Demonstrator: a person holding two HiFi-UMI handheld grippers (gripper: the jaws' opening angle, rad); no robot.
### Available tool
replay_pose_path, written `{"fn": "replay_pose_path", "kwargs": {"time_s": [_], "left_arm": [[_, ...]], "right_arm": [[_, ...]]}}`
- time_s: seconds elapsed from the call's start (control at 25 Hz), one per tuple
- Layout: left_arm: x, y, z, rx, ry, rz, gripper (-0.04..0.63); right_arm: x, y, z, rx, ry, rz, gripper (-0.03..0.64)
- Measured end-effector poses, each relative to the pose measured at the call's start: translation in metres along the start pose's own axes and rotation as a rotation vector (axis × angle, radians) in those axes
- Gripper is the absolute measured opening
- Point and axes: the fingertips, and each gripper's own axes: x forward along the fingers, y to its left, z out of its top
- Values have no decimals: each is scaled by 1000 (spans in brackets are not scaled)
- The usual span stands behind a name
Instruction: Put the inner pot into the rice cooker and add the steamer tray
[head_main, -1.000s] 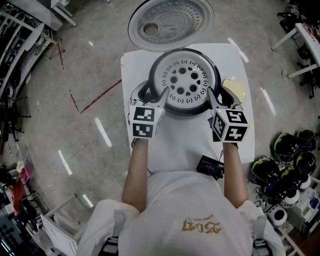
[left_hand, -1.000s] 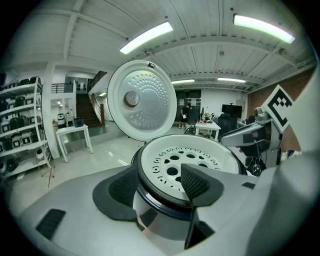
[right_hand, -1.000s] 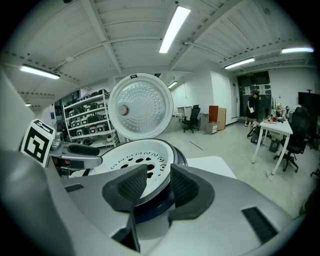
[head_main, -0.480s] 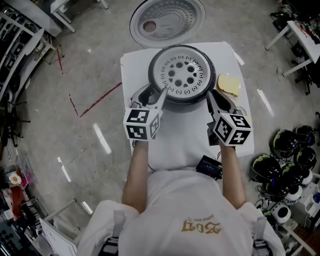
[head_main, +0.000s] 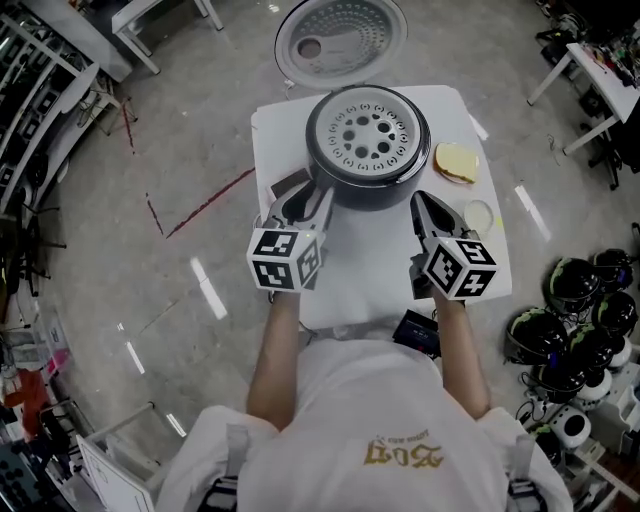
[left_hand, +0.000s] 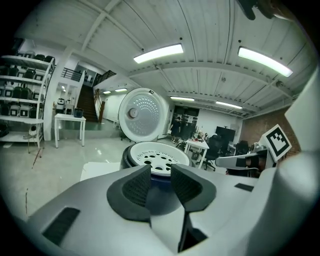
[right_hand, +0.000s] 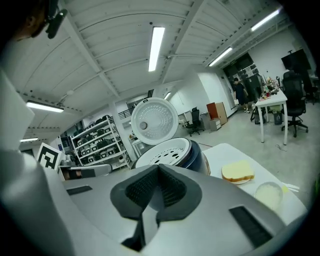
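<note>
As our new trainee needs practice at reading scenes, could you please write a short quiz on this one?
1. True or false: the steamer tray sits in the open top of the rice cooker.
2. The cooker's lid is: A) shut, B) swung open, C) missing.
3. Which has its jaws together, the left gripper or the right gripper?
Key: 1 true; 2 B; 3 right gripper.

Bright ceiling tubes (left_hand: 158, 52); glare streaks on floor (head_main: 205, 283); fisheye edges dark.
</note>
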Motion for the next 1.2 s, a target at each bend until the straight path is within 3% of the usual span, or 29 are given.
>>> {"fn": "replay_pose_path", "kwargs": {"time_s": [0.24,0.84,1.2], "left_arm": [[-22,-13,-9,-46,-16,-15,107],[-51,-32,-24,-49,-28,-10,18],[-53,-39,-37,-55,5,-14,15]], "right_arm": [[-26,13,-8,-3,-40,36,9],[-59,15,-22,-71,-38,-11,9],[-70,13,-22,-79,-44,-15,9]]}}
